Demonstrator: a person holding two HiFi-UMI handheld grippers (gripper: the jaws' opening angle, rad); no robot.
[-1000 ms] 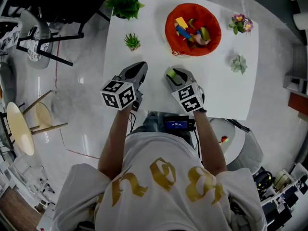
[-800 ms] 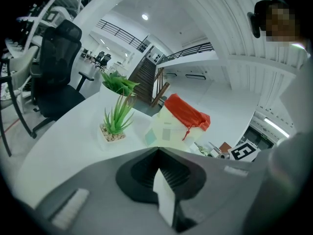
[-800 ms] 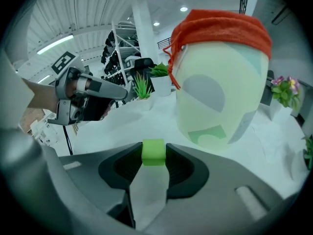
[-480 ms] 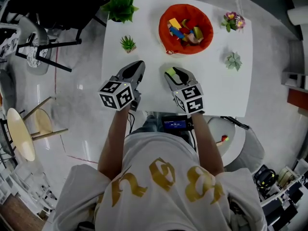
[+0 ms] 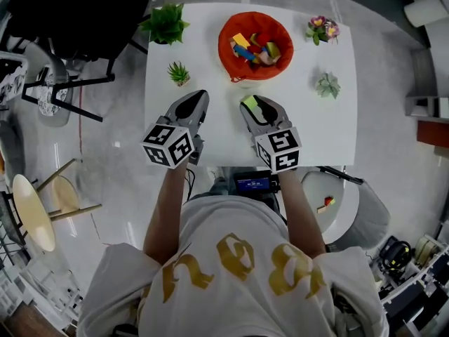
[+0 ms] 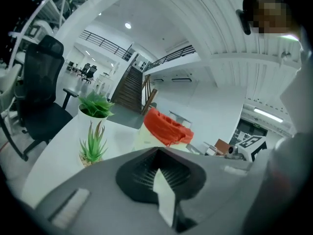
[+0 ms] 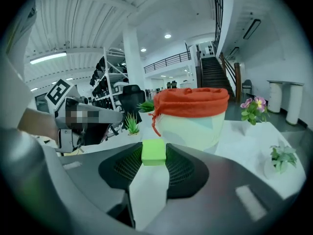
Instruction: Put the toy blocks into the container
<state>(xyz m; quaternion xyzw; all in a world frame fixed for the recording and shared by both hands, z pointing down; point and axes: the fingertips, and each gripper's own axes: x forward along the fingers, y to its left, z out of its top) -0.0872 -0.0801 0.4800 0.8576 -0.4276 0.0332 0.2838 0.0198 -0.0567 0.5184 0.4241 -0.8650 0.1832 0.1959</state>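
A green block (image 7: pixel 153 152) is pinched in the right tongs (image 7: pixel 154 157) before the container (image 7: pixel 191 103); the left tongs (image 6: pixel 157 174) are pressed together.

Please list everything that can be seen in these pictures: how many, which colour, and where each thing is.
table: one, white, centre.
container: one, red top, far middle of table.
toy blocks: several, mixed colours, inside container.
green block: one, between the right gripper's jaws.
leafy plant: one, green, far left corner.
spiky plant: one, green, left side.
flowers: one pot, purple and yellow, far right.
succulent: one, pale green, right side.
office chair: one, black, on the floor to the table's left.
left gripper: grey, shut, empty.
right gripper: grey, shut on green block.
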